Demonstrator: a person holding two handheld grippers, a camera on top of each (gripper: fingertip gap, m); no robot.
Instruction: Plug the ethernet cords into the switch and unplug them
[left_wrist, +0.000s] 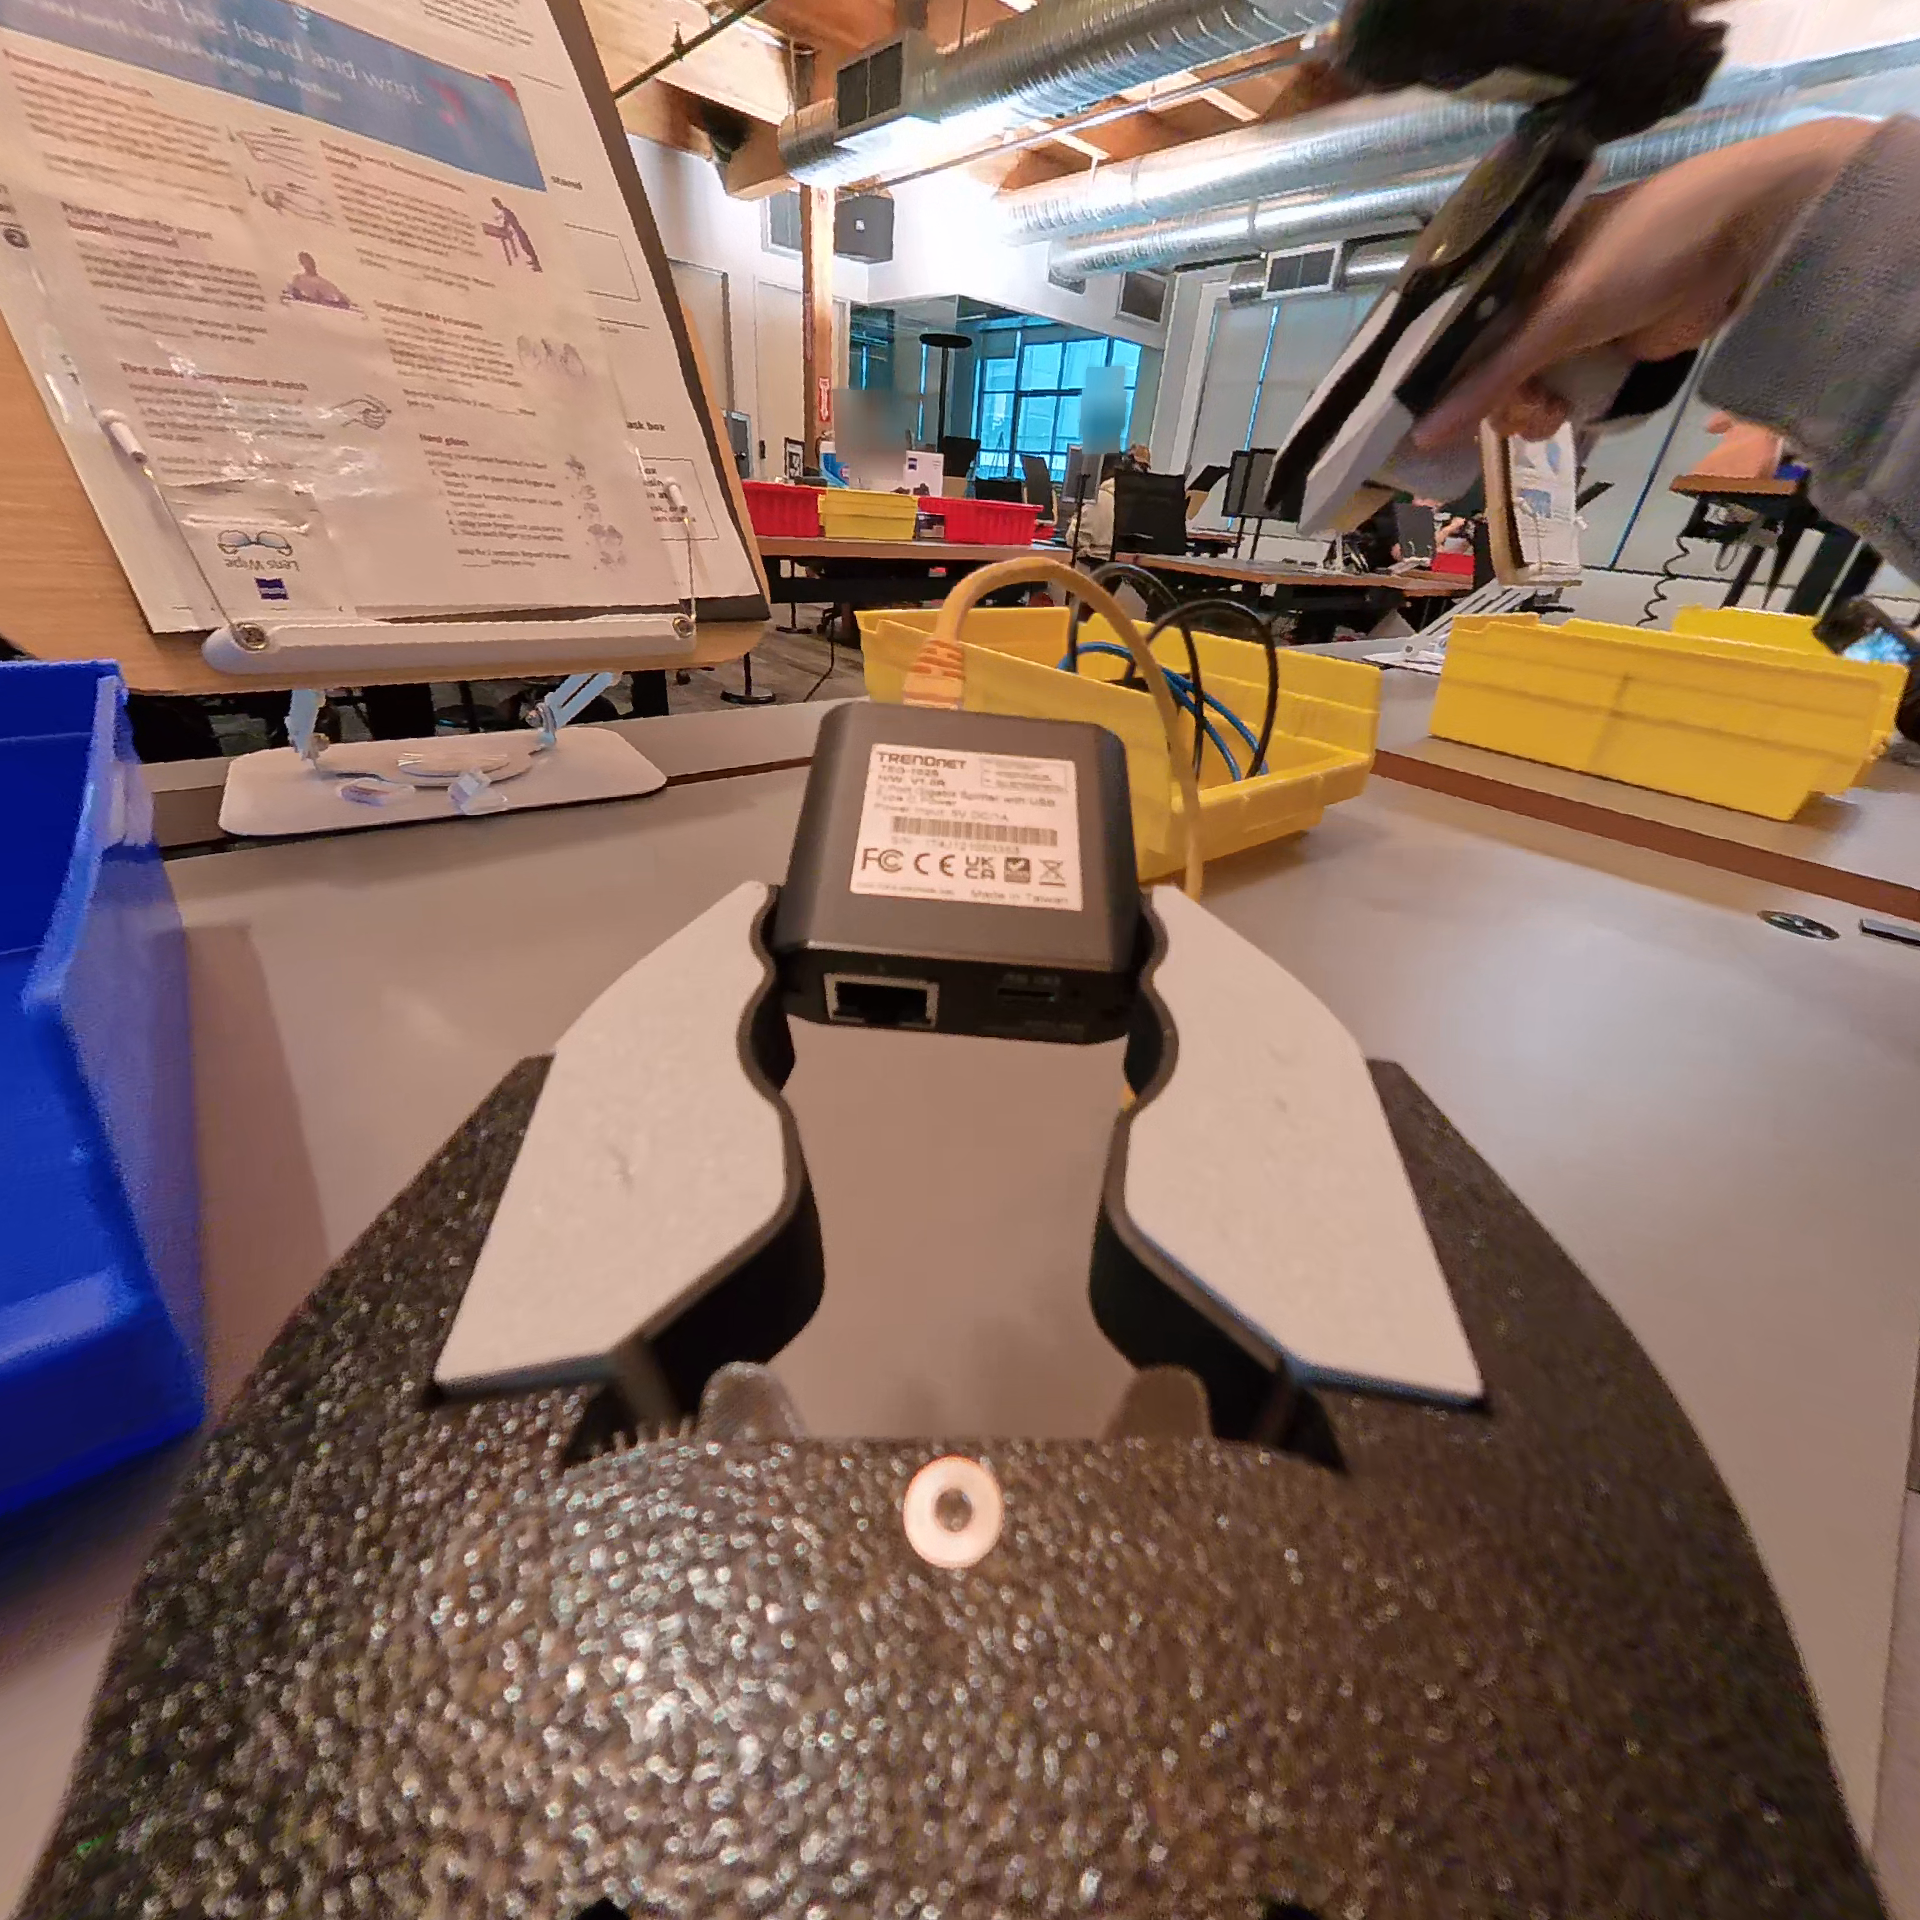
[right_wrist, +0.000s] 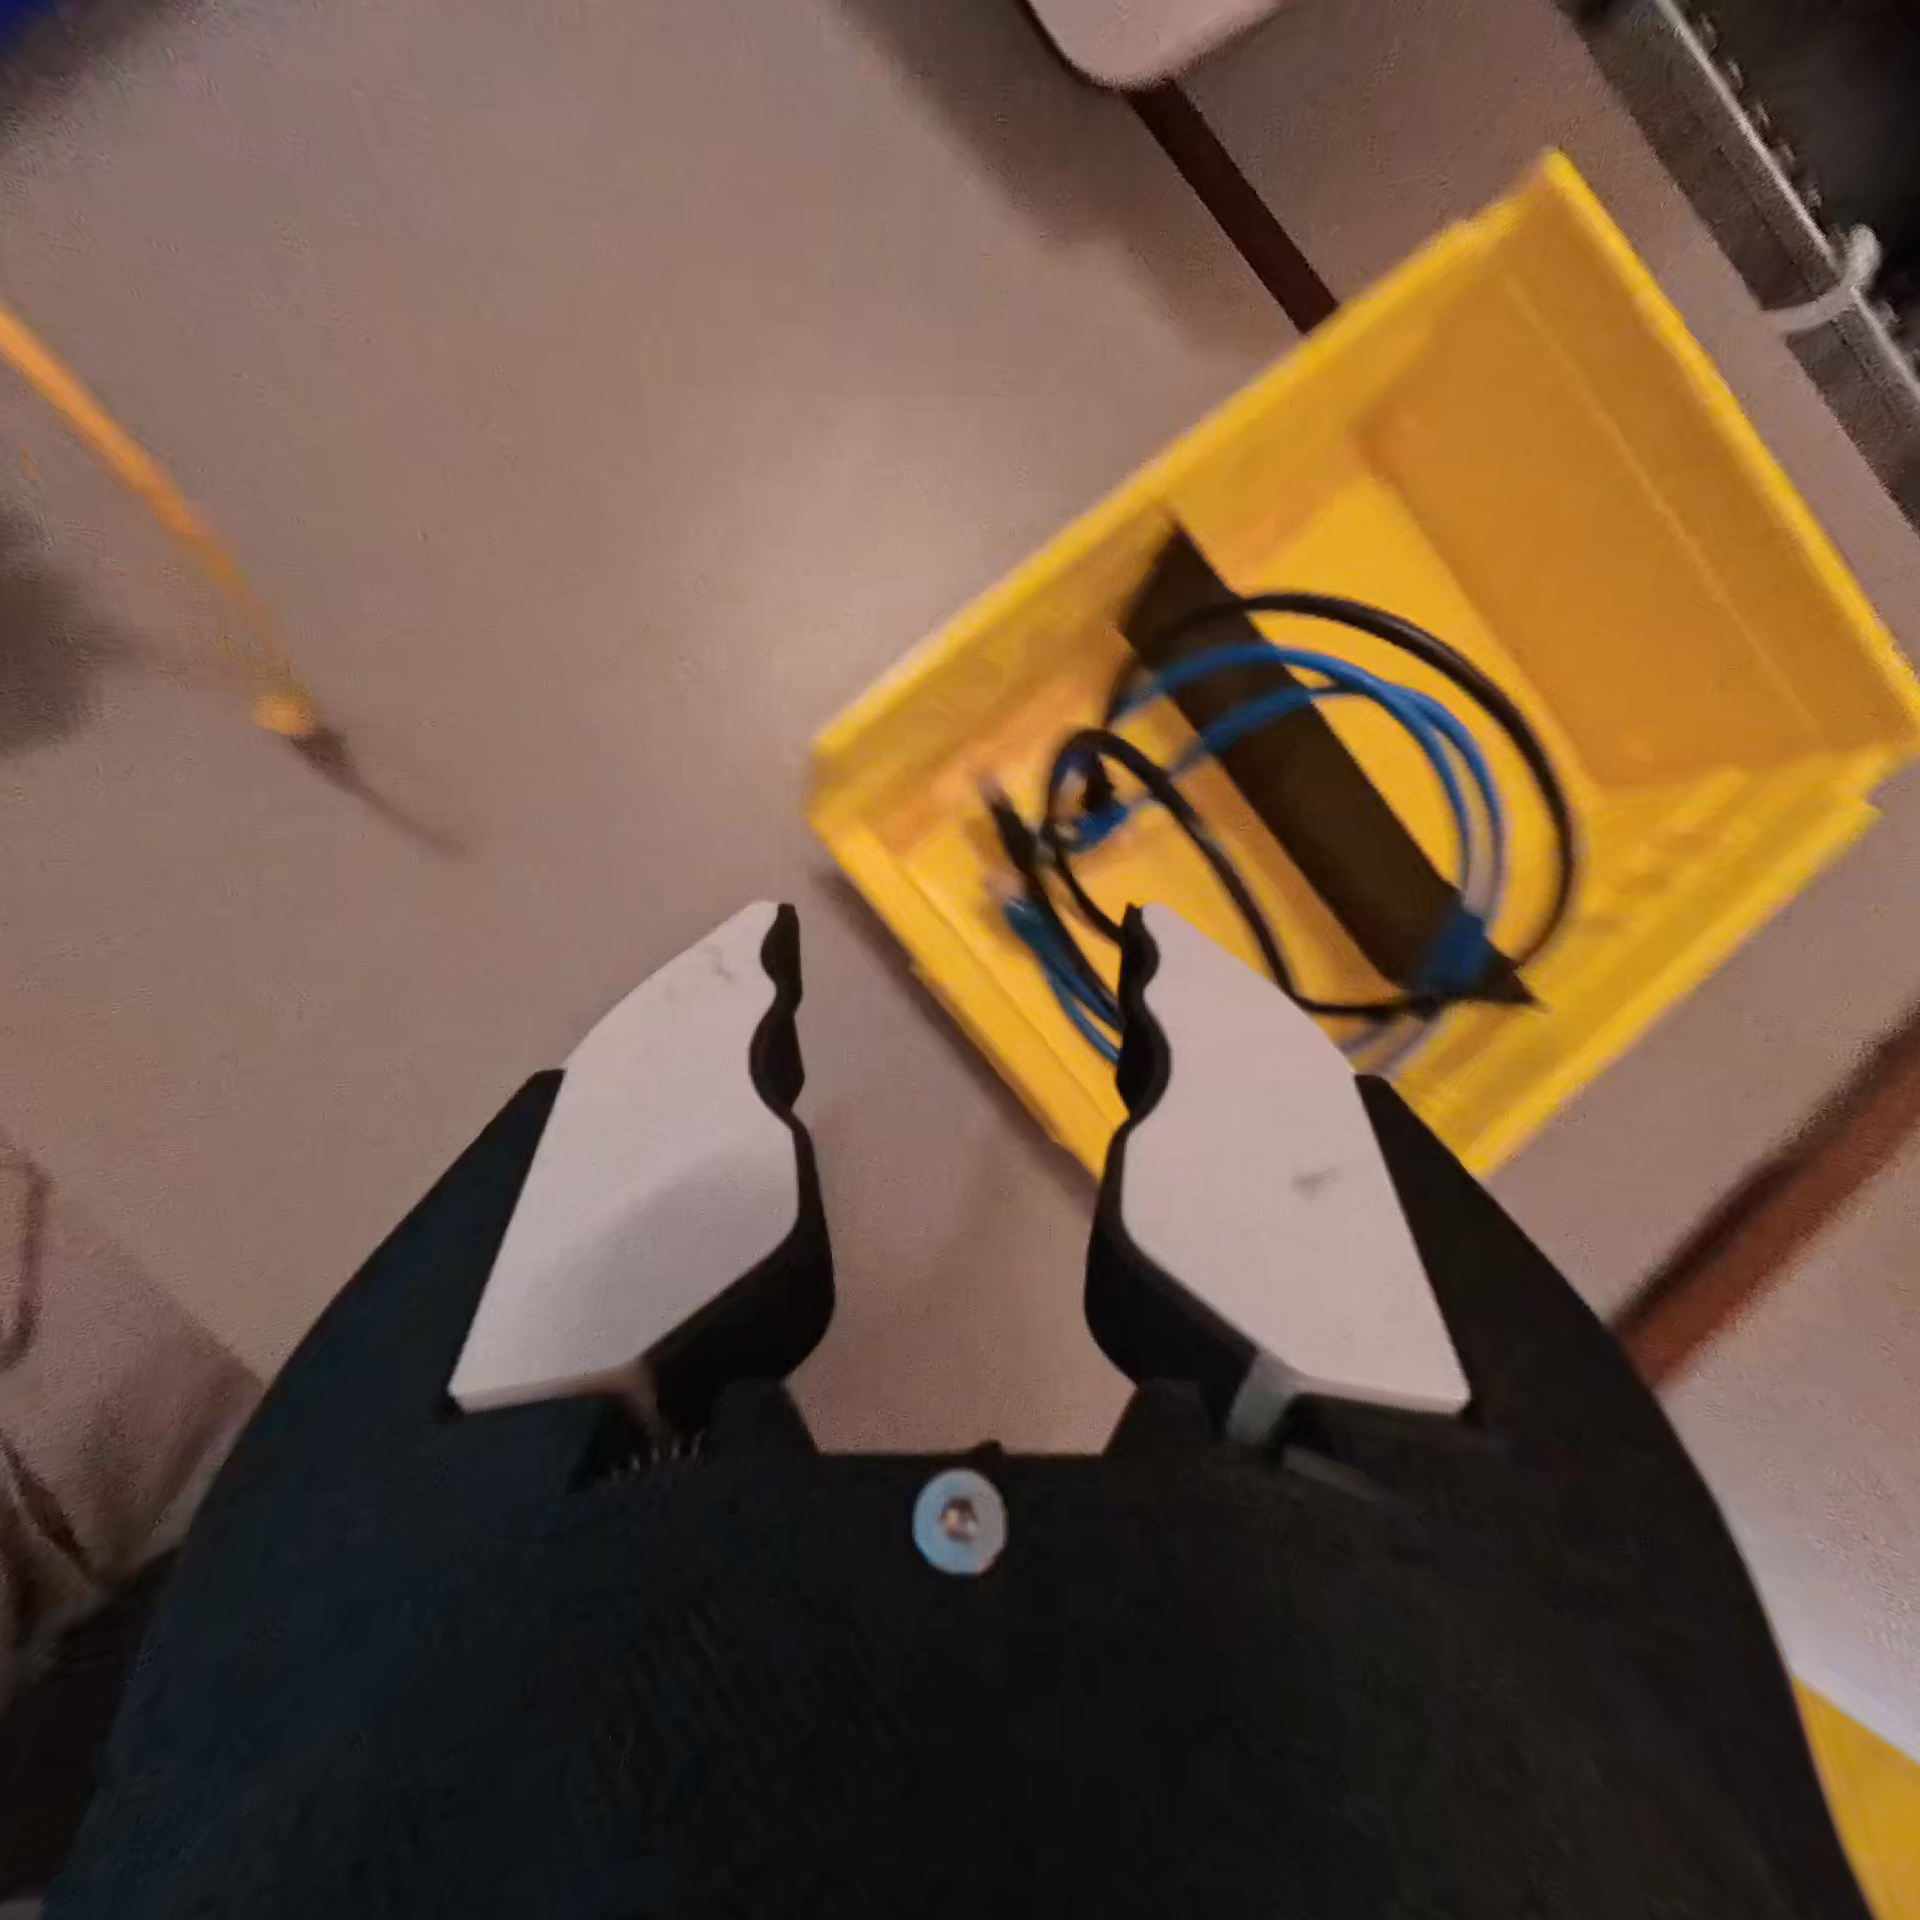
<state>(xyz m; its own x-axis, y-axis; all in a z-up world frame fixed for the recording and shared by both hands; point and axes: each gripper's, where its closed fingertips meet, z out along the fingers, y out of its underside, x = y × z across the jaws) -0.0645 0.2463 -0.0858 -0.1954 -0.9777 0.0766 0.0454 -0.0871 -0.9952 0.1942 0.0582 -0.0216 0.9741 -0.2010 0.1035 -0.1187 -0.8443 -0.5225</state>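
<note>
My left gripper (left_wrist: 961, 935) is shut on a small black switch (left_wrist: 961, 831) with a white label on top and holds it above the grey table. An empty port (left_wrist: 881, 1003) faces the camera. A yellow ethernet cord (left_wrist: 1101, 644) is plugged into the switch's far end and loops down to the table. My right gripper (right_wrist: 961, 935) is open and empty, high over the table beside a yellow bin (right_wrist: 1538, 488). It also shows in the left wrist view (left_wrist: 1320, 488), upper right. The bin holds a blue cord (right_wrist: 1340, 686) and a black cord (right_wrist: 1496, 665).
A blue bin (left_wrist: 73, 1039) stands at the left. A document stand (left_wrist: 343, 343) with printed sheets stands at the back left. The yellow bin with cords (left_wrist: 1278, 707) sits behind the switch. More yellow bins (left_wrist: 1652, 717) lie at the right. The yellow cord (right_wrist: 156, 488) trails across the table.
</note>
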